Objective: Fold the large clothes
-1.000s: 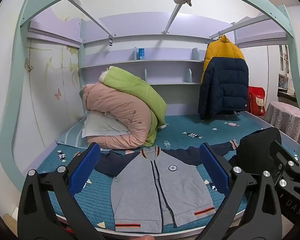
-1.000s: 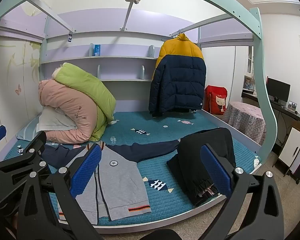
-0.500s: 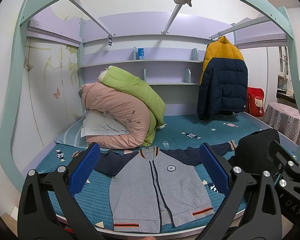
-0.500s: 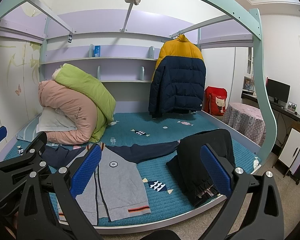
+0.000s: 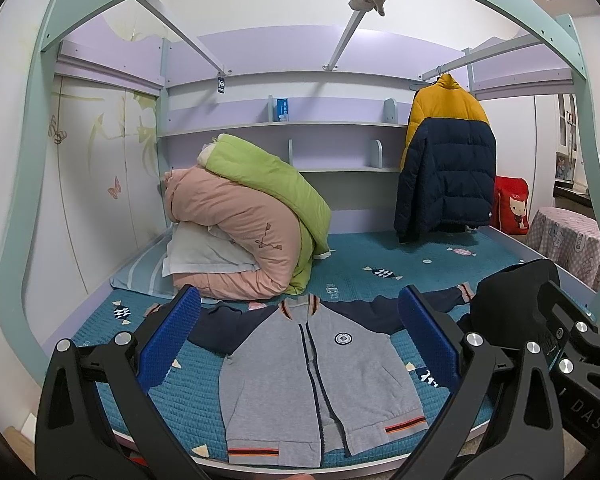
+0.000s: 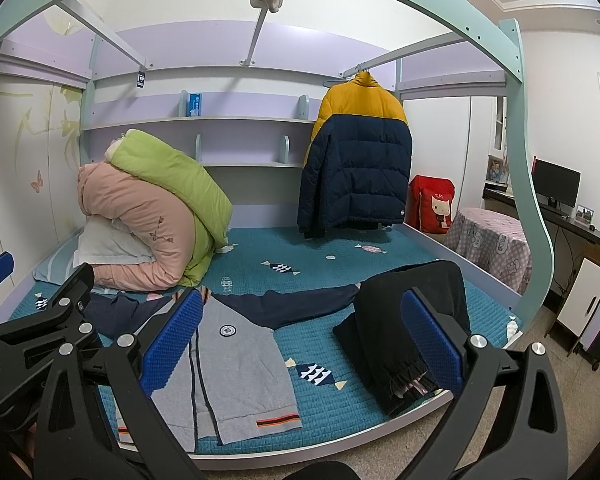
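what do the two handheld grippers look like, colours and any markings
Both the left gripper and the right gripper share one build: black angular plastic linkages with silver bolts, each carrying two fingers faced with ridged blue pads. The right one's black body shows white lettering in the left view. No cables or sleeves show.

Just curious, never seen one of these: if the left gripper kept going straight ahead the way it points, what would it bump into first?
Probably the grey zip jacket lying flat on the bed, framed between the open left gripper; depth is hard to judge.

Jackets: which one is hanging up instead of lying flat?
The yellow and navy puffer jacket hangs from the rail at the back. The grey zip jacket lies spread flat on the teal bed.
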`<state>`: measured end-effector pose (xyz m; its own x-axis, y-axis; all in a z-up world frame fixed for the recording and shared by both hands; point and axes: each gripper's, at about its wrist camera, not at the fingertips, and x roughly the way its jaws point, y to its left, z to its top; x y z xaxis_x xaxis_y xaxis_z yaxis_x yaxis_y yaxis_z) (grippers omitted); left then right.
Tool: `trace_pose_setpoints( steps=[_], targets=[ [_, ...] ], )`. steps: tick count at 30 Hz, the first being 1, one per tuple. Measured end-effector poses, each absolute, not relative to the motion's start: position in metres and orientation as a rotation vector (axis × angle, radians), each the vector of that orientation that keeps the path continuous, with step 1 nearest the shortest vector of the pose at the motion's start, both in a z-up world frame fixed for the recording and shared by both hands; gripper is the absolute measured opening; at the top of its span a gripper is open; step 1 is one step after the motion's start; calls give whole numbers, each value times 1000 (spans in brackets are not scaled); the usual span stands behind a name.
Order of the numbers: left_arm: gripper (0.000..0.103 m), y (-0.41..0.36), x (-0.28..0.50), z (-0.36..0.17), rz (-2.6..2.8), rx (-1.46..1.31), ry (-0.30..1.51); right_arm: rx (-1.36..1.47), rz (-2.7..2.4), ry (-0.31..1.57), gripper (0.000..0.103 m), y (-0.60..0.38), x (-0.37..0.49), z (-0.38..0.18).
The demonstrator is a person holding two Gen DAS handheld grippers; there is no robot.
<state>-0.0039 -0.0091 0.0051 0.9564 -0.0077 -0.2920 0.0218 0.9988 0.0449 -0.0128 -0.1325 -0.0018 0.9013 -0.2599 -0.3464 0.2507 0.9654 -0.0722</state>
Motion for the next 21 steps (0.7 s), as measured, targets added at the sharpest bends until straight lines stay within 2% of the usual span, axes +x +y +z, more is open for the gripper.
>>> trace_pose_setpoints(
  steps=[21],
  targets=[
    [98,-10,-5,6,-16,47,300,-26,-263,364,96,-133,-10,2]
  ],
)
